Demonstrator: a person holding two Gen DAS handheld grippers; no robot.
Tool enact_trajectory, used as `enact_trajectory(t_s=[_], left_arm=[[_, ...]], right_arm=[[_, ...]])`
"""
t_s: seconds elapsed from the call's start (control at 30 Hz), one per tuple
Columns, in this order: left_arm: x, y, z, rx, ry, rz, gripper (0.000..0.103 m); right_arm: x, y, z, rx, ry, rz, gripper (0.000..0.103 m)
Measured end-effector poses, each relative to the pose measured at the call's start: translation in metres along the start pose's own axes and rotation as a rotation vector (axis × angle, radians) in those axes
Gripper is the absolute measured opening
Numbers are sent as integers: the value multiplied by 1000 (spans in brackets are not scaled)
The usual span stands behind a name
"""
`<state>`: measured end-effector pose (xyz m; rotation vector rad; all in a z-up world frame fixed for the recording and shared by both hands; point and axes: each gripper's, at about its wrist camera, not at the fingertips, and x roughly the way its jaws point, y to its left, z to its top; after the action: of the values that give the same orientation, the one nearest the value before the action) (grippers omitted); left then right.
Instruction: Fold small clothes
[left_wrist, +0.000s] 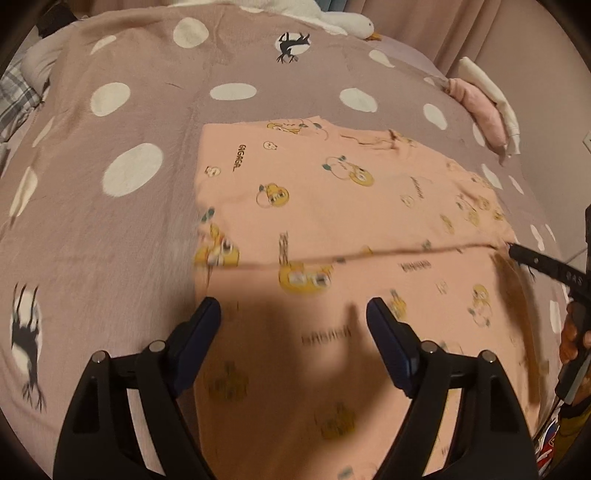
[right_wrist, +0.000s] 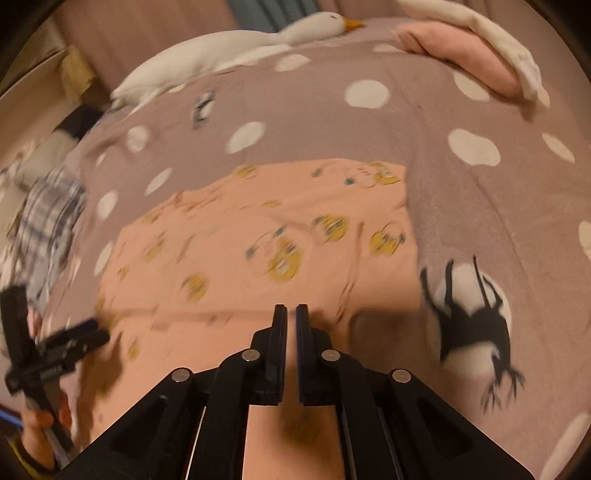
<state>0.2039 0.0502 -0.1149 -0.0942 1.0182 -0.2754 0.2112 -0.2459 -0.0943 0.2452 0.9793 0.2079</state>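
1. Two claws work over a peach printed garment (left_wrist: 332, 206) on the dotted bedspread (left_wrist: 110, 221).
2. Left claw (left_wrist: 293, 314), at 6 o'clock, stands apart above the cloth.
3. Right claw (right_wrist: 291, 317) is together; whether it pinches fabric is unclear.

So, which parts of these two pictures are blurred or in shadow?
Left wrist view: the polka-dot blanket is sharp, the near part of the pink garment is smeared, with a dark shadow between the left gripper fingers. Right wrist view: blur almost everywhere, strongest at the left edge; the right gripper itself stays crisp. Both views bend strongly at the edges.
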Motion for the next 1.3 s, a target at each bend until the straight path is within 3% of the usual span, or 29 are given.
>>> enact_trajectory(t_s=[0.13,0.37,0.57,0.73,0.9,1.07,1.13,1.3], left_arm=[[-19,-10,-29,17,-1,-15,81],[-22,-10,-74,15,61,-9,81],[-46,-12,-99,30,43,-13,82],[-64,-4,-115,24,24,19,86],[-69,9,-133,-37,38,15,90],[-75,19,-145,-93,66,-92,91],[-76,21,-146,-111,86,-155,91],[-79,22,-149,-160,107,-317,91]], right_arm=[[-16,18,-38,-52,16,34,28],[-7,23,-87,-55,133,15,28],[-37,14,-106,-43,116,30,29],[-58,-7,-118,23,86,30,39],[-64,-23,-131,84,92,54,41],[-61,-27,-136,102,143,126,41],[-54,-26,-139,106,183,191,48],[-49,-23,-139,116,168,250,51]])
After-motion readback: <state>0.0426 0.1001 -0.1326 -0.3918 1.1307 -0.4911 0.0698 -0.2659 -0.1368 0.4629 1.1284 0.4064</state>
